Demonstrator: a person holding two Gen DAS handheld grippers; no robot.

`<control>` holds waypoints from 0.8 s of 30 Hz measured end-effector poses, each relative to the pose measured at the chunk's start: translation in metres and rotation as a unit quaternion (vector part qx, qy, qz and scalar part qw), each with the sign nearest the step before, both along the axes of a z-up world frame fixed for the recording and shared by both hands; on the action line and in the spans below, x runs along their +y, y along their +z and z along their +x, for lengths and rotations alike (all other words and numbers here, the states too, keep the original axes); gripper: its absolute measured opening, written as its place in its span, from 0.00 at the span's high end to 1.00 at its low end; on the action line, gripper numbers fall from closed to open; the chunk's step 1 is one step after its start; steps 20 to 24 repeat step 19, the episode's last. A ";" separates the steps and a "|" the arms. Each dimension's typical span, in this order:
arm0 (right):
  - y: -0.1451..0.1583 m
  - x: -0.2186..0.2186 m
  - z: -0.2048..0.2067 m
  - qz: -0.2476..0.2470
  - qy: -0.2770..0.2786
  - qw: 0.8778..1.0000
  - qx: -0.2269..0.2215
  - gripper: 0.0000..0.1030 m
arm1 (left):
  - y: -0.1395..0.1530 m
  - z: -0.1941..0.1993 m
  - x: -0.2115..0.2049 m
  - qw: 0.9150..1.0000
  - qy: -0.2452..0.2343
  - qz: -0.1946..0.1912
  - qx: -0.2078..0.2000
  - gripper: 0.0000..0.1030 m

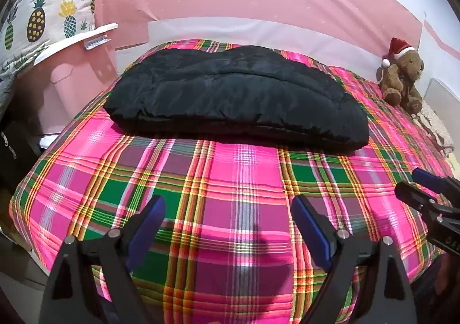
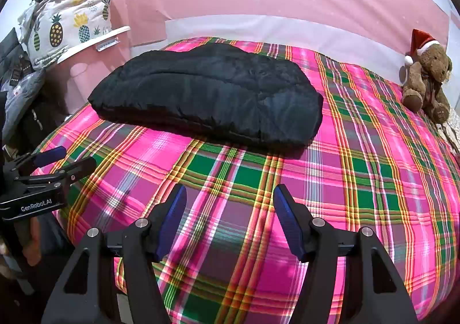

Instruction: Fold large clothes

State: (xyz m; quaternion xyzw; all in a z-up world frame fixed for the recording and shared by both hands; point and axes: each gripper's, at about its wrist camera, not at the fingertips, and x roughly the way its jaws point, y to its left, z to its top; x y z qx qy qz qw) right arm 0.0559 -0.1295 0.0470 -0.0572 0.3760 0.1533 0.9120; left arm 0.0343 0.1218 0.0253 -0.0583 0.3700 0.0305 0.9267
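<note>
A black padded jacket (image 1: pixel 235 97) lies folded in a flat bundle on the far half of the plaid bed cover (image 1: pixel 230 180); it also shows in the right wrist view (image 2: pixel 210 97). My left gripper (image 1: pixel 228 206) is open and empty, hovering over the cover well short of the jacket. My right gripper (image 2: pixel 230 197) is open and empty too, over the near part of the cover (image 2: pixel 345 180). Each gripper shows in the other's view: the right one at the right edge (image 1: pixel 414 183), the left one at the left edge (image 2: pixel 74 158).
A teddy bear with a Santa hat (image 1: pixel 402 76) (image 2: pixel 425 76) sits at the bed's far right corner. A pineapple-print bundle (image 1: pixel 49 16) (image 2: pixel 69 25) rests on a pink bin (image 1: pixel 74 76) left of the bed. A pink wall stands behind.
</note>
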 end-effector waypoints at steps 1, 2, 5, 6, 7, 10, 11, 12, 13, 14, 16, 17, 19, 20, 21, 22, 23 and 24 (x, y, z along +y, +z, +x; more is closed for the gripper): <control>0.000 -0.001 0.000 -0.001 0.001 1.000 0.000 0.39 | 0.000 0.000 -0.001 1.000 0.000 0.002 0.000 0.12; -0.001 -0.002 0.000 -0.001 0.001 1.000 0.001 0.39 | -0.001 0.000 -0.001 1.000 -0.001 0.003 0.000 0.12; -0.001 -0.003 0.000 -0.001 0.003 1.000 0.000 0.39 | -0.001 0.000 -0.003 1.000 -0.004 0.004 0.001 0.12; -0.002 -0.003 0.000 -0.002 0.003 1.000 0.001 0.39 | -0.002 0.000 -0.004 1.000 -0.005 0.005 0.002 0.12; -0.001 -0.002 0.000 -0.002 0.003 1.000 0.001 0.39 | -0.002 0.000 -0.005 1.000 -0.005 0.008 0.002 0.12; -0.003 -0.005 0.000 -0.003 0.003 1.000 0.002 0.39 | -0.002 0.000 -0.006 1.000 -0.005 0.011 0.001 0.12; -0.004 -0.006 -0.001 -0.003 0.003 1.000 0.003 0.39 | -0.002 0.000 -0.006 1.000 -0.005 0.012 -0.002 0.12; -0.004 -0.006 0.000 -0.003 0.003 1.000 0.003 0.39 | -0.001 -0.001 -0.007 1.000 -0.004 0.014 -0.004 0.12; -0.005 -0.007 0.000 -0.003 0.003 1.000 0.004 0.39 | 0.000 -0.002 -0.007 1.000 -0.002 0.015 -0.008 0.12; -0.005 -0.007 0.000 -0.003 0.003 1.000 0.004 0.39 | 0.000 -0.002 -0.007 1.000 -0.001 0.017 -0.011 0.12; -0.005 -0.007 0.000 -0.003 0.004 1.000 0.004 0.39 | 0.001 -0.003 -0.007 1.000 -0.001 0.019 -0.014 0.12; -0.005 -0.008 -0.001 -0.004 0.004 1.000 0.003 0.39 | 0.001 -0.003 -0.007 1.000 0.000 0.018 -0.014 0.12; -0.005 -0.007 0.000 -0.003 0.004 1.000 0.003 0.39 | 0.002 -0.003 -0.007 1.000 -0.003 0.014 -0.015 0.12; -0.005 -0.007 0.000 -0.003 0.004 1.000 0.003 0.39 | 0.002 -0.003 -0.007 1.000 -0.003 0.014 -0.015 0.12; -0.005 -0.007 0.000 -0.003 0.004 1.000 0.003 0.39 | 0.002 -0.003 -0.007 1.000 -0.003 0.014 -0.015 0.12; -0.005 -0.007 0.000 -0.003 0.004 1.000 0.003 0.39 | 0.002 -0.003 -0.007 1.000 -0.003 0.014 -0.015 0.12; -0.005 -0.007 0.000 -0.003 0.004 1.000 0.003 0.39 | 0.002 -0.003 -0.007 1.000 -0.003 0.014 -0.015 0.12; -0.005 -0.007 0.000 -0.003 0.004 1.000 0.003 0.39 | 0.002 -0.003 -0.007 1.000 -0.003 0.014 -0.015 0.12</control>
